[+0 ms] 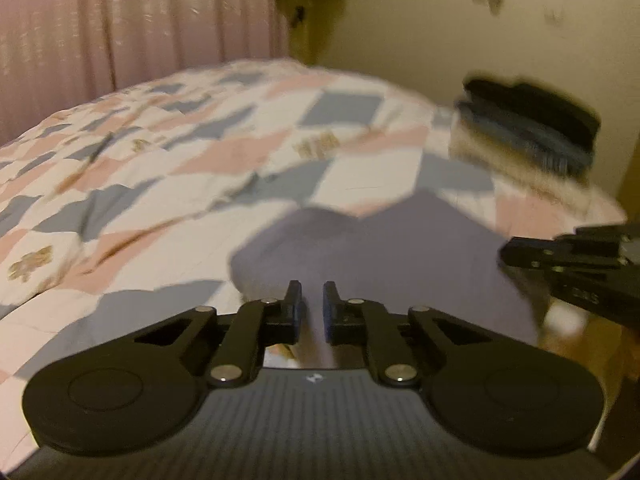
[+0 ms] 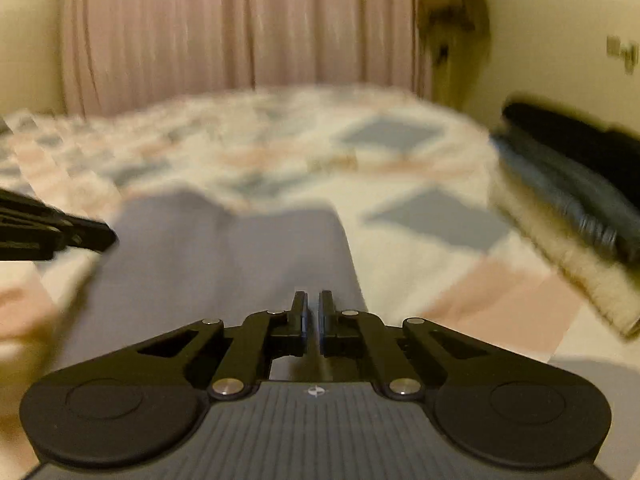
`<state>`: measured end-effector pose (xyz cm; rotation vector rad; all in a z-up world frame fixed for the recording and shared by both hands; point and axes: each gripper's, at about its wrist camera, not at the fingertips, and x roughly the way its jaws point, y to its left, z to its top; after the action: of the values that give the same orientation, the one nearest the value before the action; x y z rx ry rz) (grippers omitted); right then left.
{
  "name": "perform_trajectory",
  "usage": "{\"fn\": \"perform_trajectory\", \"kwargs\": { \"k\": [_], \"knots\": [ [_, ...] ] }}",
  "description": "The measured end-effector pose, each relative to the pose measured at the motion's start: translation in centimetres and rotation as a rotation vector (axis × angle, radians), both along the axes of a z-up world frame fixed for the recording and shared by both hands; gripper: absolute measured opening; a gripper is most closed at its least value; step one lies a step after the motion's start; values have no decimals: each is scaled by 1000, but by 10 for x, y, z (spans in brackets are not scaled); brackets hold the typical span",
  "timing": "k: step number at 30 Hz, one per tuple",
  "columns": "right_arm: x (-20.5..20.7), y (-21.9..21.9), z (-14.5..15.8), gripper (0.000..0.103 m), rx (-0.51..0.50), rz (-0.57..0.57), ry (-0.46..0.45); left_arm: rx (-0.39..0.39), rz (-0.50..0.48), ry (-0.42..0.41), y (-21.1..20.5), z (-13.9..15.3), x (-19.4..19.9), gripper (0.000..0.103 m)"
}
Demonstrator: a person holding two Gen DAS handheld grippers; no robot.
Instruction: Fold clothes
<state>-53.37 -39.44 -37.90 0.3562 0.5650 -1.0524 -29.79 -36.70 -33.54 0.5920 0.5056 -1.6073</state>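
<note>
A plain purple-grey garment (image 1: 384, 252) lies on the bed, its near edge lifted toward both cameras. My left gripper (image 1: 312, 300) is shut on that near edge, and a strip of the cloth shows in the narrow gap between its fingers. My right gripper (image 2: 313, 308) is shut on the same garment (image 2: 224, 264) further right, its pads almost touching. The right gripper (image 1: 568, 264) also shows at the right edge of the left wrist view. The left gripper (image 2: 60, 232) shows at the left edge of the right wrist view. Both views are motion-blurred.
The bed has a patchwork quilt (image 1: 160, 168) of pink, white and blue-grey. A stack of folded clothes (image 2: 568, 200), dark on top and cream below, sits at the bed's right side (image 1: 528, 132). A pink curtain (image 2: 240, 32) hangs behind the bed, with a wall on the right.
</note>
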Motion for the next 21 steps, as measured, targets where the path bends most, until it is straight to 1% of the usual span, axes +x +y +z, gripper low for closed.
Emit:
{"fn": "perform_trajectory", "kwargs": {
  "k": [2,5,7,8,9,10,11,12,13,16,17,19,20,21],
  "knots": [
    [-4,-10,-12,0,16,-8,7,11,-16,-46,-8,-15,-7,5],
    [-7,-19,-14,0,46,-7,-7,15,-30,-93,-17,-29,-14,5],
    [-6,-20,-11,0,57,-5,5,17,-27,-109,-22,-32,-16,5],
    [-5,-21,-6,0,68,-3,8,17,-29,-114,-22,-29,-16,5],
    [-6,-22,1,0,74,-4,-10,10,-31,-107,-20,-24,-15,5],
    [-7,-24,10,0,60,-1,-47,-11,-31,-89,-18,-16,-11,5],
    [-7,-27,19,5,46,2,-85,-35,-29,-73,-17,-7,-7,5],
    [-7,-29,27,7,30,6,-118,-49,-28,-71,-20,-2,-5,5],
    [-3,-35,32,9,13,18,-126,-62,-28,-69,-23,4,-3,5],
    [18,-60,31,8,6,63,-90,-40,-62,-73,-47,-1,-3,6],
    [25,-71,25,8,22,66,-53,-31,-70,-71,-55,-6,-2,6],
    [33,-88,11,8,53,67,16,-7,-48,-82,-72,-20,0,6],
    [34,-94,3,8,73,70,39,9,-34,-68,-79,-27,4,6],
    [32,-98,-3,8,87,64,42,29,-24,-47,-86,-33,7,6]
  ]
}}
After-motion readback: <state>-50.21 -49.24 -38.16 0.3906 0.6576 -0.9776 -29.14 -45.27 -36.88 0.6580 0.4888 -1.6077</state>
